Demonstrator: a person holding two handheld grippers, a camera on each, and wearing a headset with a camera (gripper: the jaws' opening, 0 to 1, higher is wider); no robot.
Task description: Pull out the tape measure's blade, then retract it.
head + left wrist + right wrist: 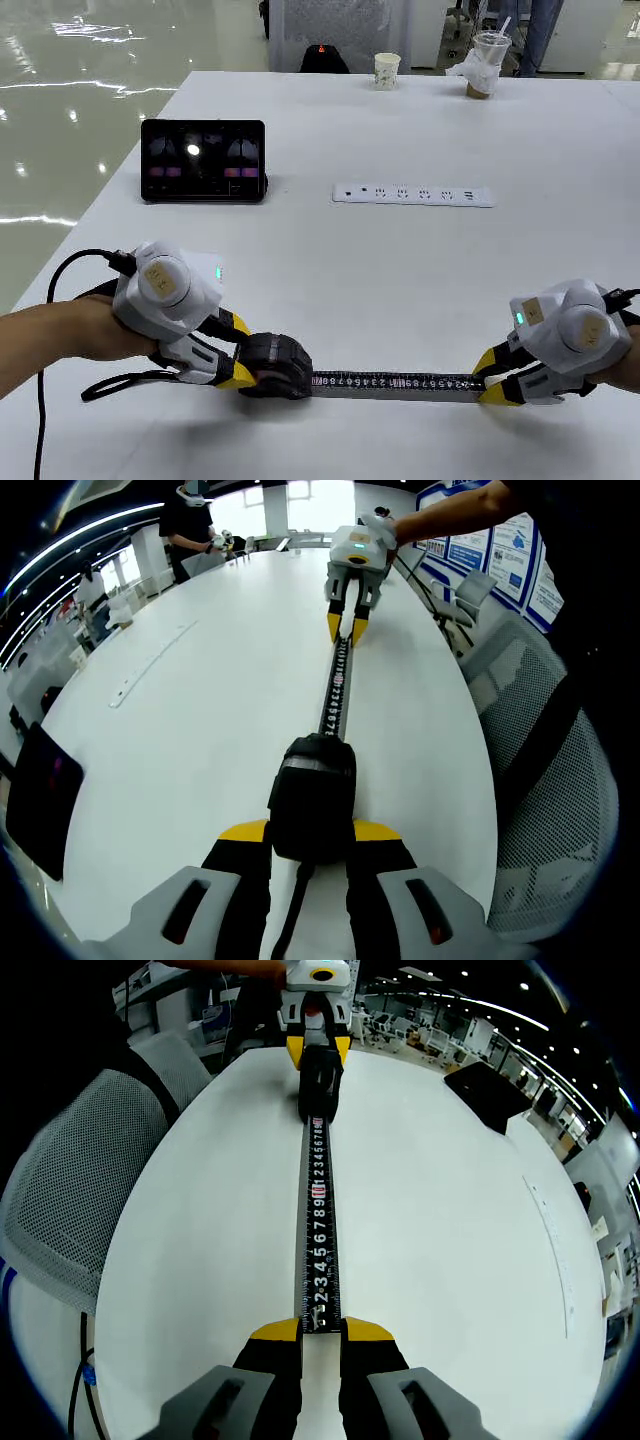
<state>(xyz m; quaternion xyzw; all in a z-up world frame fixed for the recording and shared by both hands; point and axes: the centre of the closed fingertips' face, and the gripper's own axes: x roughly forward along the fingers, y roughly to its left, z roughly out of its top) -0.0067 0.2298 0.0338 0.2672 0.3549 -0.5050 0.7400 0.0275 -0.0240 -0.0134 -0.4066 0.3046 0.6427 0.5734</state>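
A black tape measure case (276,365) rests on the white table (400,260) near its front edge. My left gripper (240,352) is shut on that case (312,795), its yellow-tipped fingers (243,832) pressed to both sides. The blade (395,383) runs out to the right, flat over the table, numbers up. My right gripper (492,378) is shut on the blade's end (320,1320). In the right gripper view the blade (318,1210) stretches straight away to the case (319,1080). In the left gripper view the blade (336,685) leads to the right gripper (348,628).
A dark tablet (203,160) stands at the back left and a white power strip (413,194) lies mid-table. A paper cup (387,70) and a plastic cup (486,60) sit at the far edge. A black cable (60,290) trails from the left gripper. A mesh chair (545,780) stands beside the table.
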